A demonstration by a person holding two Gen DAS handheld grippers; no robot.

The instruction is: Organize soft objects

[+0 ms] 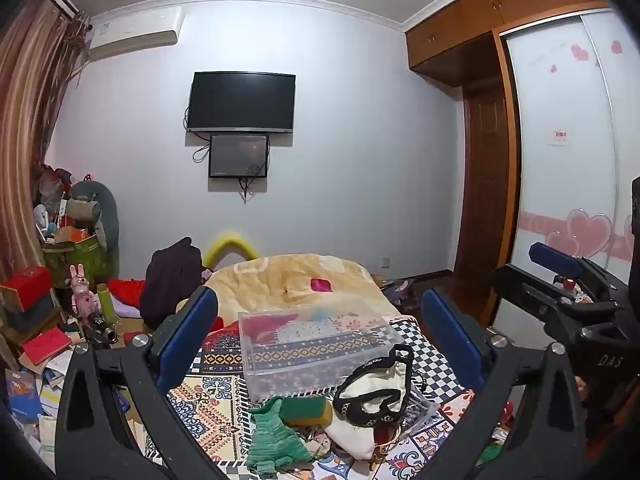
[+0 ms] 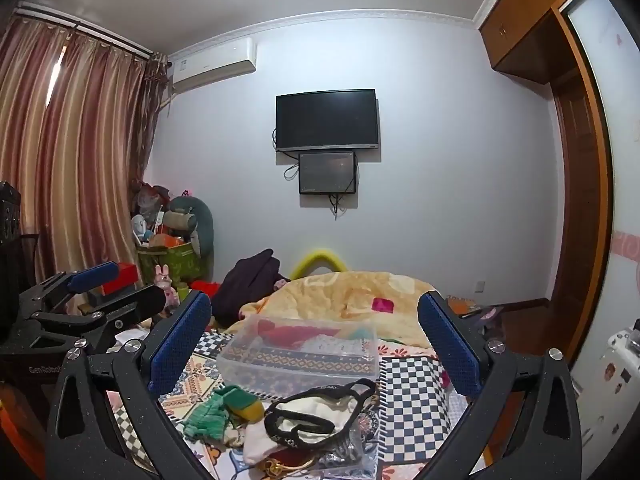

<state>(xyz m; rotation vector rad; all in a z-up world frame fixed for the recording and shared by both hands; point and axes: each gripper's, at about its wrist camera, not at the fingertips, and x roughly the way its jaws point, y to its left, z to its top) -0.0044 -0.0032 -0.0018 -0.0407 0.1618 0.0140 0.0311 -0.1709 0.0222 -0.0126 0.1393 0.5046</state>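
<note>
A pile of soft things lies on the patterned bedspread: a white cloth bag with black straps (image 1: 374,390) (image 2: 316,416), a green knitted piece (image 1: 276,436) (image 2: 208,414) and a green-and-yellow sponge (image 1: 306,410) (image 2: 244,402). Behind the pile stands a clear plastic box (image 1: 316,346) (image 2: 300,350) that looks empty. My left gripper (image 1: 320,336) is open and empty, above and short of the pile. My right gripper (image 2: 314,338) is open and empty too, beside it; it also shows at the right of the left wrist view (image 1: 560,276).
A yellow quilt (image 1: 288,280) with a pink item (image 1: 321,285) covers the far bed. A dark garment (image 1: 172,276) lies at its left. Boxes, books and toys (image 1: 48,320) crowd the floor left. A wardrobe (image 1: 560,160) stands right.
</note>
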